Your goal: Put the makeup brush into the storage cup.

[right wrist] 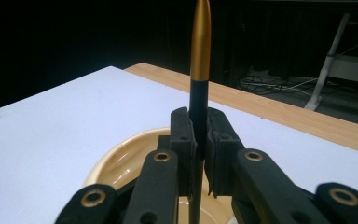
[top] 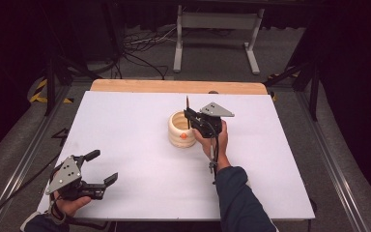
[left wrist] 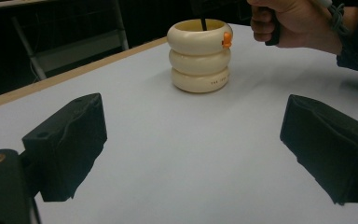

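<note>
One pen [right wrist: 200,70], one ringed holder [top: 181,129] (cream), two tools.

Open white table [top: 140,145] all round the holder [top: 180,130], from 6 through 9 to 12 o'clock of it, so free passage there. Blocked at 3 o'clock by the right gripper [top: 189,116] and its hand [top: 212,140], with a pen [right wrist: 199,84] clamped upright over the holder's mouth. Left gripper [top: 100,168] well apart at 8 o'clock, jaws spread wide, bare table between them.

Pen [right wrist: 200,56] upright over holder [top: 180,129] mid-table [top: 125,125], left tool [top: 98,169] near front-left corner
</note>
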